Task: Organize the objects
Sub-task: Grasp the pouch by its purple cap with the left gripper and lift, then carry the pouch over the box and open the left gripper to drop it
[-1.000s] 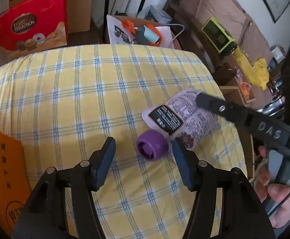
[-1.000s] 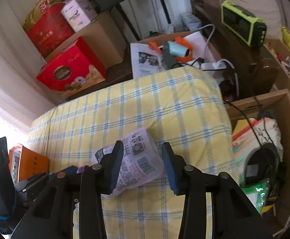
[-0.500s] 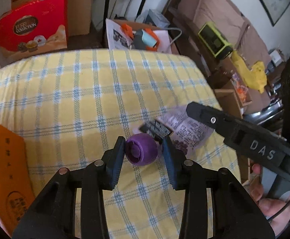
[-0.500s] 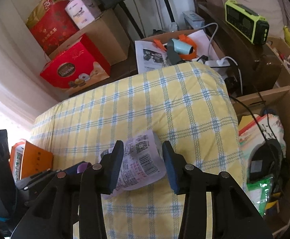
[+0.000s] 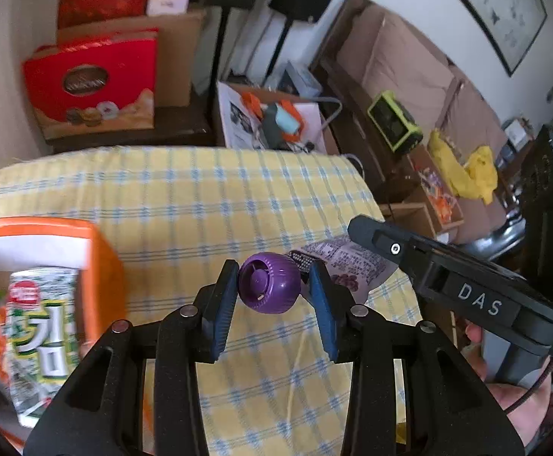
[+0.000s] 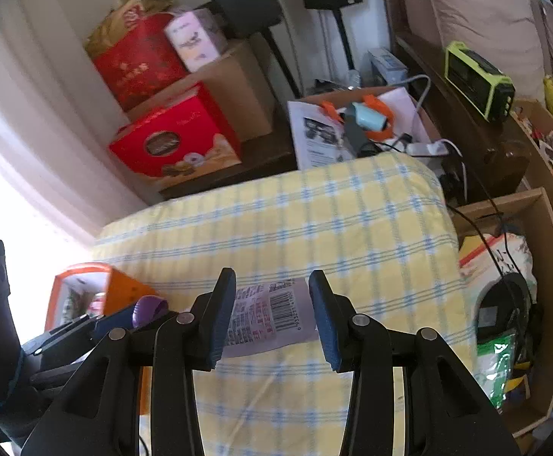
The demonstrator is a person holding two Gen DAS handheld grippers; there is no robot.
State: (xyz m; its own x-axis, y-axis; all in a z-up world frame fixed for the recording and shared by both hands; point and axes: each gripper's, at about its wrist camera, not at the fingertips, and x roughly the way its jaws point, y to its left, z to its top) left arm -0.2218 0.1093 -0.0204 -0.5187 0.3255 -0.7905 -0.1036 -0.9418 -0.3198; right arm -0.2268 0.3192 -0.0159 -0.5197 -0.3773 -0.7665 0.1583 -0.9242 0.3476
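A pale purple printed pouch with a round purple cap hangs above the yellow checked cloth. My left gripper is shut on the cap, one blue pad on each side. My right gripper is shut on the pouch body, barcode facing up. In the left wrist view the pouch trails right from the cap under a right gripper finger. In the right wrist view the cap shows at lower left inside the left gripper.
An open orange box holding a green and white snack packet stands at the cloth's left edge. Red gift boxes and cardboard lie beyond. A wooden crate of goods sits right of the cloth. A hand grips the right gripper.
The left jaws closed on the purple cap. Both grippers then rose, lifting the pouch off the cloth. The orange box has come into view at the left.
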